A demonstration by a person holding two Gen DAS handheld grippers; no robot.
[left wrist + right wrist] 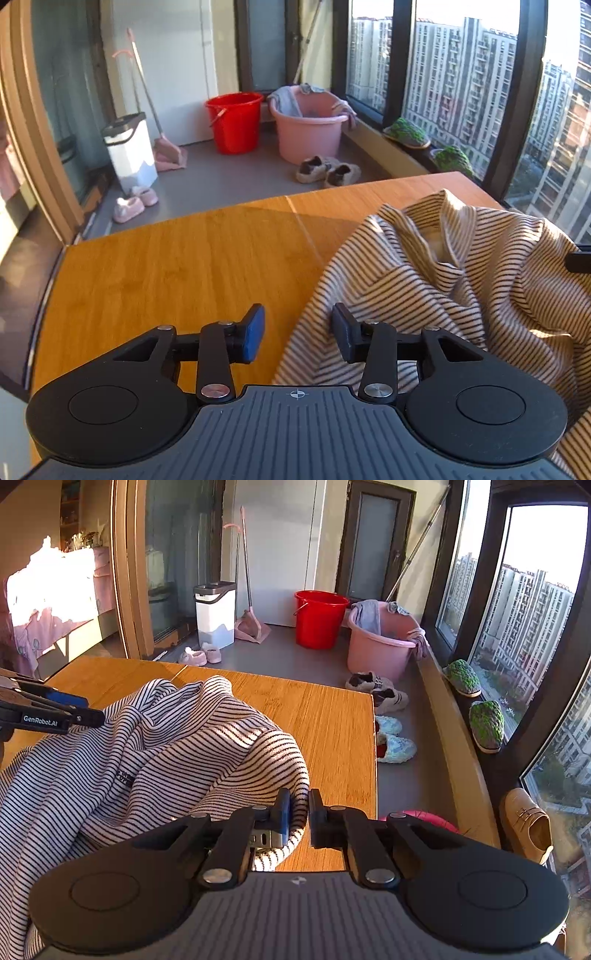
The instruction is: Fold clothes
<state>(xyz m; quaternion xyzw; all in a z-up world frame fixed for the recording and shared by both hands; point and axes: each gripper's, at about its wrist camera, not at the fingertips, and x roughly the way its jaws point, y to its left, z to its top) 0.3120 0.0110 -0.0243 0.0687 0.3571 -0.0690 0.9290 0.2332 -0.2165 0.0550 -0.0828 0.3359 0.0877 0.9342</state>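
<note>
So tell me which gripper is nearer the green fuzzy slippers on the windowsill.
Right. The right gripper pinches the striped shirt at the table edge beside the sill with the slippers; the left gripper sits across the shirt, farther away.

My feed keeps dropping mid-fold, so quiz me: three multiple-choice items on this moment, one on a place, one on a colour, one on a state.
1. Where does the striped shirt lie?
A. in the pink tub
B. crumpled on the wooden table
C. on the window sill

2. What colour is the bucket beside the pink tub?
A. red
B. green
C. white

3. How does the right gripper stand?
A. wide open over bare table
B. out of view
C. jaws closed on the shirt's edge

Key: 1 B, the fabric is bunched on the tabletop; 2 A, the bucket is plainly red; 3 C, striped fabric sits pinched between the nearly closed jaws.
</note>
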